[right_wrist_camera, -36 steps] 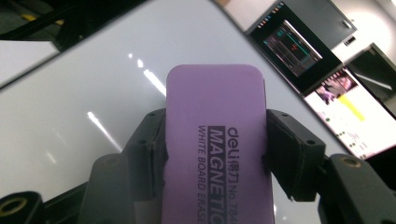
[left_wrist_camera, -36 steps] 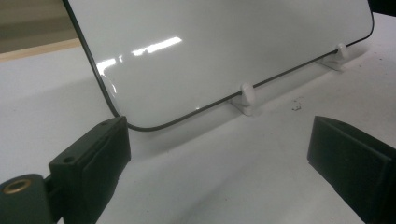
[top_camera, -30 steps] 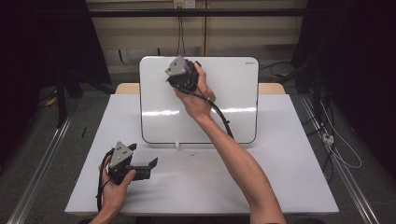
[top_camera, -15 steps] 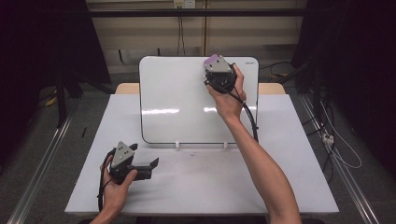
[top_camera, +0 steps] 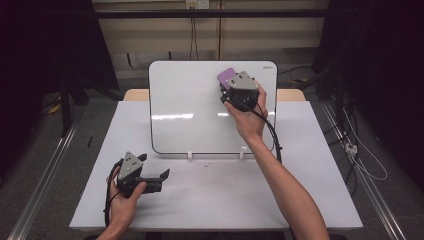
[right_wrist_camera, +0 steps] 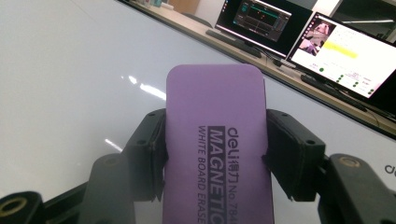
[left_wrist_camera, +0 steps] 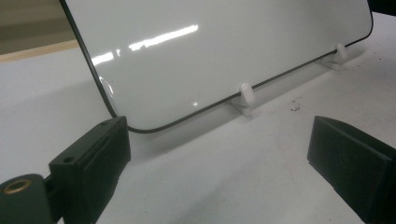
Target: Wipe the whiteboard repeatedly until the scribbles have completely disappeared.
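A white whiteboard leans upright on small white clips at the table's back. My right gripper is raised against its upper right part, shut on a purple magnetic whiteboard eraser. In the right gripper view the eraser sits clamped between both jaws, its flat side toward the whiteboard. My left gripper rests low on the table at the front left, open and holding nothing. The left gripper view has the whiteboard's lower edge beyond the spread jaws.
The white table stretches to the right of the board. Two white clips hold the board's bottom edge. A black cable trails from the right gripper along the forearm. Dark curtains and floor rails flank the table.
My right gripper has swept the eraser rightward across the board's upper part, from upper left to upper right. The left gripper has stayed where it was.
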Demonstrator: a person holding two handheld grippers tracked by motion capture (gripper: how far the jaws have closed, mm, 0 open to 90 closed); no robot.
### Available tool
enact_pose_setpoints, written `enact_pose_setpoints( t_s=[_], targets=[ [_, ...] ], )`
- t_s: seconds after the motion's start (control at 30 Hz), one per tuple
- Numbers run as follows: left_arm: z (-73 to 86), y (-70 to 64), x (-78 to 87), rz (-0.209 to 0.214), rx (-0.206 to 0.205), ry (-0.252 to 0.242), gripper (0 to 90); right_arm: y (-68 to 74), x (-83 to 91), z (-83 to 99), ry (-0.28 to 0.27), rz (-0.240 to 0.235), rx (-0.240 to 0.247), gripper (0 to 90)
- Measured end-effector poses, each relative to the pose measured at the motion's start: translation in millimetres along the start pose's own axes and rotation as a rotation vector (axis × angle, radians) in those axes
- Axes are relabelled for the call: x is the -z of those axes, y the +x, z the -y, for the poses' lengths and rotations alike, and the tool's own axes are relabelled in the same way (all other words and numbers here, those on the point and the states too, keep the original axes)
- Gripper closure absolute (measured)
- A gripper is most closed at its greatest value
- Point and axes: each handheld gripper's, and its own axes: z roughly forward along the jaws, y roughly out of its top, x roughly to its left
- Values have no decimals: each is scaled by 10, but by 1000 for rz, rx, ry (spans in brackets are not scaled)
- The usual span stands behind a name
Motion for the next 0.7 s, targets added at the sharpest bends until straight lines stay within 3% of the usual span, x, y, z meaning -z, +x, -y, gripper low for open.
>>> enact_pose_setpoints(
  t_s=[0.3,0.7],
  targets=[
    [4,4,3,0,-3,7,58,-81,174,122,-35,-44,-102,422],
    [-8,-2,-11,1,12,3,64,-38,324,339,-49,-110,-139,422]
  ],
)
